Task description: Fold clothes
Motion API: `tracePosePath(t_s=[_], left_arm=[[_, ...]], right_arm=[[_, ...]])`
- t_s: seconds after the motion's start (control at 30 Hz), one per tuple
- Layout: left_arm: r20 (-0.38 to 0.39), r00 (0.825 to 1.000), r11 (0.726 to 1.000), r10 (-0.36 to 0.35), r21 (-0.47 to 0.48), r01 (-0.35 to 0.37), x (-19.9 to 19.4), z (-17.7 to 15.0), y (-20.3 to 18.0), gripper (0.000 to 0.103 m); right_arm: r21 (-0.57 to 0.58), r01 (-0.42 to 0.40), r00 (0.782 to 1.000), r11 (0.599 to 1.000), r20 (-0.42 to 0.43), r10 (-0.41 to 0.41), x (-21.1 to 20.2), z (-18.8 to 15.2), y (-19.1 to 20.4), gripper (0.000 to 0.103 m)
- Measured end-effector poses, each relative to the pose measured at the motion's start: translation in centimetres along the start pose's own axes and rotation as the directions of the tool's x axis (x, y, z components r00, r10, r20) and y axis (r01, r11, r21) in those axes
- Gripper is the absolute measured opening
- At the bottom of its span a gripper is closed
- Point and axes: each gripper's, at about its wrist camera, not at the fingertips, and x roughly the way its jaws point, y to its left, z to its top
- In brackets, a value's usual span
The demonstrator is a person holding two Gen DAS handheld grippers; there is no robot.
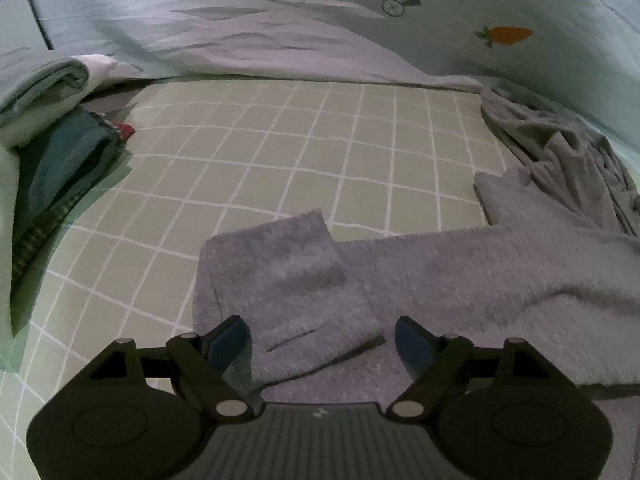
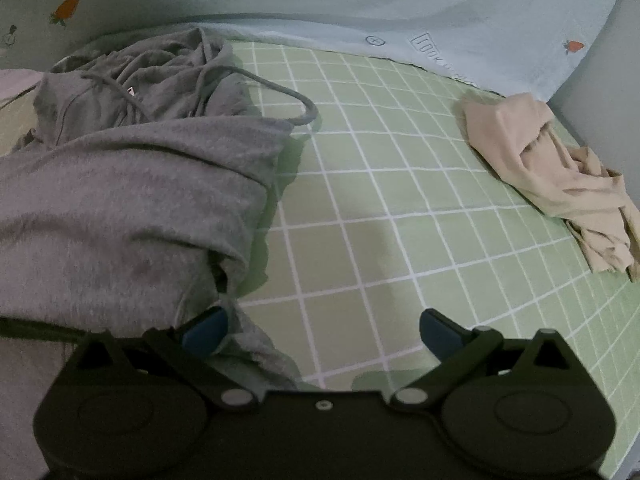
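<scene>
Left tongs (image 1: 322, 340) – jaws spread; right tongs (image 2: 323, 330) – same.

A home bedroom: a bed (image 2: 400, 220) with a green grid-patterned sheet, a pale duvet (image 1: 320, 20) printed with carrots bunched along its far edge, and loose clothes (image 2: 552, 168) at its corners.
</scene>
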Motion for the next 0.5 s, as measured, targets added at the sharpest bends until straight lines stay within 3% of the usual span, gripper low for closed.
tracePosePath(t_s=[0.13,0.2,0.23,0.3,0.5], left_arm=[[0.020,0.999,0.998,0.046,-0.035,-0.045,-0.2,0.0,0.3,0.053],[0.017,0.997,0.995,0.070,-0.070,-0.069,-0.5,0.2,0.7,0.023],[0.011,0.997,0.993,0.073,-0.096,-0.072,-0.6,0.4,1.1,0.014],[-0.004,0.999,0.987,0.054,-0.154,-0.054,-0.9,0.7,1.7,0.007],[0.069,0.996,0.976,-0.053,-0.209,0.066,-4.3,2.4,0.8,0.006]], right_arm=[[-0.003,0.001,1.000,1.000,0.001,-0.001,0.0,0.0,0.1,0.103],[-0.005,0.002,1.000,1.000,0.002,-0.002,0.0,0.0,0.1,0.103],[-0.003,0.001,1.000,1.000,0.002,-0.001,0.0,0.0,0.1,0.103],[0.002,-0.002,1.000,1.000,0.001,0.002,0.1,0.0,0.0,0.103],[0.021,-0.010,1.000,1.000,0.007,0.010,0.0,-0.2,-0.2,0.103]])
